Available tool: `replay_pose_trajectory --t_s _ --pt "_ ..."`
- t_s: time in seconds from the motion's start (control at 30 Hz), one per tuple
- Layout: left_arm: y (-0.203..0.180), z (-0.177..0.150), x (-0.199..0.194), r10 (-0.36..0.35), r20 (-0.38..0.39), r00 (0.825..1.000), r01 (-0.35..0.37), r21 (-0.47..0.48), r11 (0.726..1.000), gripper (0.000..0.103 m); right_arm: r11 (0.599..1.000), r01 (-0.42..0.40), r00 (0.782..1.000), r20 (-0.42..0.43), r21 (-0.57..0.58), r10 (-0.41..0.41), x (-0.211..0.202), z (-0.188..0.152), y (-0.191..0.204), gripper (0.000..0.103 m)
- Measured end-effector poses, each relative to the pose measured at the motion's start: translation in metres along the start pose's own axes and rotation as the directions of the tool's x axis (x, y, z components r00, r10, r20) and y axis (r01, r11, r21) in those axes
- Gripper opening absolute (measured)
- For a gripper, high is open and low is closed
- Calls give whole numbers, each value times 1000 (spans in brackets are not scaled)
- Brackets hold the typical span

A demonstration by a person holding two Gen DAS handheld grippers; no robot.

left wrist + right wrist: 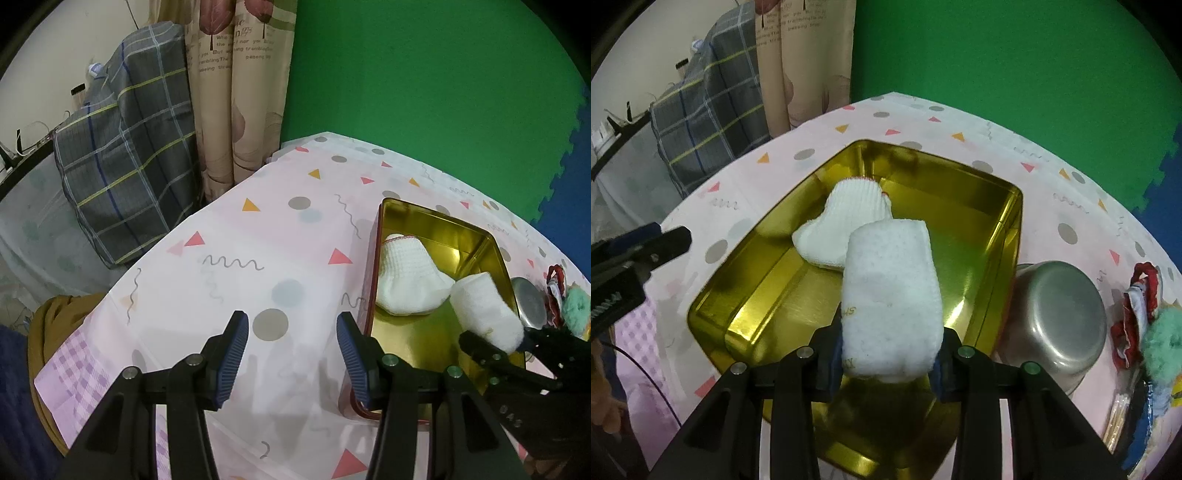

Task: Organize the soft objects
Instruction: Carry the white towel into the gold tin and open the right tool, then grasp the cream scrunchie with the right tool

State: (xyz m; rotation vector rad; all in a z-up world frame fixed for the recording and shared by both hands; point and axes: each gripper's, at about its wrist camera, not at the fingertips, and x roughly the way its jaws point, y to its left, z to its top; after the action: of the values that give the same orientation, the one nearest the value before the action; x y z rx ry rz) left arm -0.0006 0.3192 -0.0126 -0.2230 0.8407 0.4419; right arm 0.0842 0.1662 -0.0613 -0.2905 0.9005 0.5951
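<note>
A gold tin box (1012, 221) with a red outside (369, 295) stands on the patterned tablecloth. A white knitted sock (849, 218) lies inside it, also in the left wrist view (410, 280). My right gripper (886, 354) is shut on a second, rolled white sock (890, 295) and holds it above the box's near half; it shows in the left wrist view (487, 314). My left gripper (291, 343) is open and empty over the cloth, left of the box.
An upturned steel bowl (1056, 321) sits right of the box. Beyond it lie a red scrunchie (1137, 295), a teal fluffy item (1163, 343) and a plate edge (1137, 443). A plaid cloth (122, 166) and curtain (229, 92) stand past the table's left edge.
</note>
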Motion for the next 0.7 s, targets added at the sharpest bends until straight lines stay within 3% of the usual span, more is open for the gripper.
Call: replay_pose_trajectory --t_s 0.17,0.53,0.7 --pt "0 -1 1 -1 -7 1000 1 -5 1000 51 1000 -5 1000 -11 11 5 4 -1 1 38" --pt "-2 -2 1 -2 -9 1000 2 7 1000 51 1000 4 1000 15 20 -4 -5 -2 3 69" --pt "-3 -3 1 -1 -9 1000 1 8 1000 51 999 -14 998 67 34 11 -27 -2 3 69"
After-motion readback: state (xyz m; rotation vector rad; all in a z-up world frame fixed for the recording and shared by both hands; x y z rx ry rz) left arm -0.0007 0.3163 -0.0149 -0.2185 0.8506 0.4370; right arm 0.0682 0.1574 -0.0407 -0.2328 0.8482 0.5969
